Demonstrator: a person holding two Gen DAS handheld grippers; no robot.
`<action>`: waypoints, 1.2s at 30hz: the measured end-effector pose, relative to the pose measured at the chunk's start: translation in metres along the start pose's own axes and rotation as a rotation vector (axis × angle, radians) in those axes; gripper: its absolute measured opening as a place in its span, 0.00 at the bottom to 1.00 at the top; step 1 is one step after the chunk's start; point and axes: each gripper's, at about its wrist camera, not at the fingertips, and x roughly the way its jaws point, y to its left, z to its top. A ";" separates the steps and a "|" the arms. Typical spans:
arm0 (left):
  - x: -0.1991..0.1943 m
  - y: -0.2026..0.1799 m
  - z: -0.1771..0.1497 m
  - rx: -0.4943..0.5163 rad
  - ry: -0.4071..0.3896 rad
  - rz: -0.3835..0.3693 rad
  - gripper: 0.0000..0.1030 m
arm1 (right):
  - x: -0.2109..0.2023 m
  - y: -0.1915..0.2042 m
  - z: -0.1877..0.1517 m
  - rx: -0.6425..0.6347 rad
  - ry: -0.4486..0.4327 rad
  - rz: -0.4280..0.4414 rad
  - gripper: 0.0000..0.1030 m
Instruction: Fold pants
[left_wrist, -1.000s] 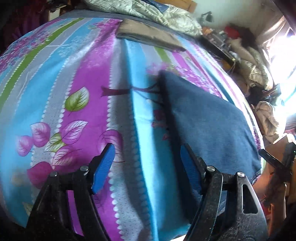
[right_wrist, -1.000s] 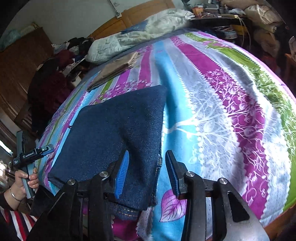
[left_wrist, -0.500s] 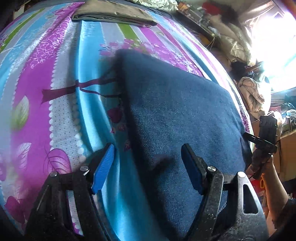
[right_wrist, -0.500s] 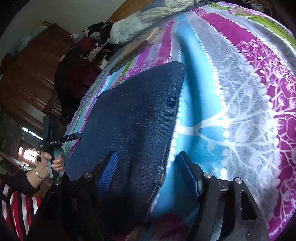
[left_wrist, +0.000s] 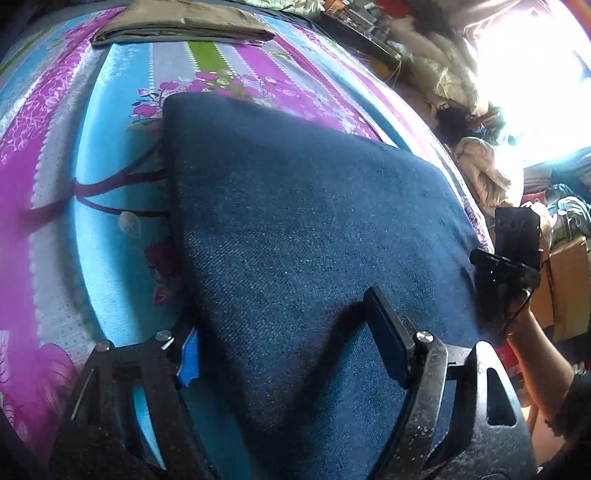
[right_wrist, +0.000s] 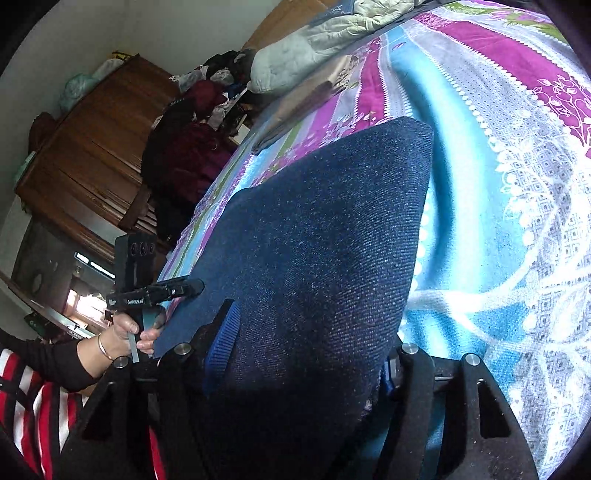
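You are straddling the folded jeans' (left_wrist: 314, 236) near corners with both the left gripper (left_wrist: 284, 354) and right gripper (right_wrist: 306, 350) spread wide, gripping nothing; clamping each corner looks next.

The near edge of the folded dark blue denim pants (left_wrist: 314, 240) runs out of the picture's bottom in both views. Denim hides most of the left gripper (left_wrist: 284, 350)'s blue-padded left finger (left_wrist: 188, 356) and the right gripper (right_wrist: 306, 354)'s right fingertip (right_wrist: 388, 373). Window glare washes out the left view's right corner.

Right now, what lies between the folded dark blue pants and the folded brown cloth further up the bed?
Only bare striped bedsheet separates the pants from the brown cloth; the left wrist view shows it.
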 end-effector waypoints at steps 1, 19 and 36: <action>0.002 -0.004 0.000 0.012 -0.004 0.006 0.71 | 0.002 0.003 0.000 -0.002 -0.014 -0.030 0.54; -0.142 0.059 0.004 -0.114 -0.250 -0.184 0.16 | 0.050 0.223 0.018 -0.346 -0.104 -0.111 0.28; -0.217 0.257 -0.061 -0.434 -0.230 0.416 0.31 | 0.294 0.247 0.023 -0.196 0.179 -0.186 0.62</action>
